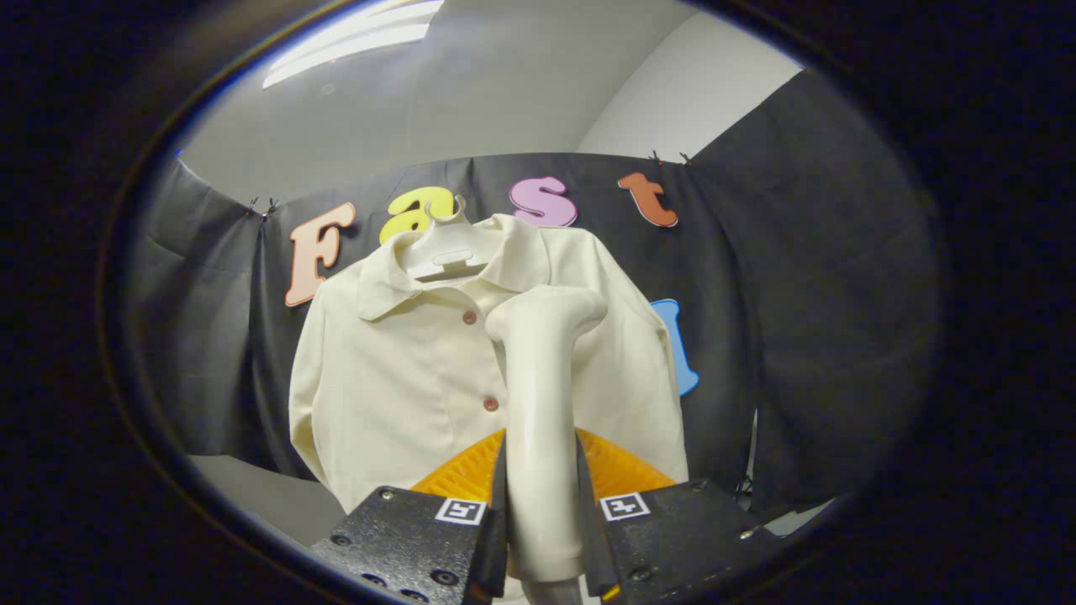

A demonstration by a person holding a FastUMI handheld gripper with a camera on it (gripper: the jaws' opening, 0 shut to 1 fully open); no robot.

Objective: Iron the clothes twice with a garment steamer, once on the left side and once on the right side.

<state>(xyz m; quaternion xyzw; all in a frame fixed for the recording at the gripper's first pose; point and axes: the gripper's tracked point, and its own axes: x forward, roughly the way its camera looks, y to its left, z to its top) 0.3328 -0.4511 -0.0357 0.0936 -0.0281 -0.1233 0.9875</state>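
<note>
Cream plastic, long and smooth: the handle of the garment steamer (542, 420) stands upright between the fingers of the gripper (542, 538), which press on it from both sides, so the gripper is holding the steamer. Its rounded head tips forward toward the cream button-up shirt (403, 378), which hangs on a white plastic hanger (445, 252) straight ahead, beyond the fingers, against the black cloth wall (799, 294). The head sits over the shirt's side to the right of the button row, near collar height. By my judgement the stroke should run downward along the shirt's length.
</note>
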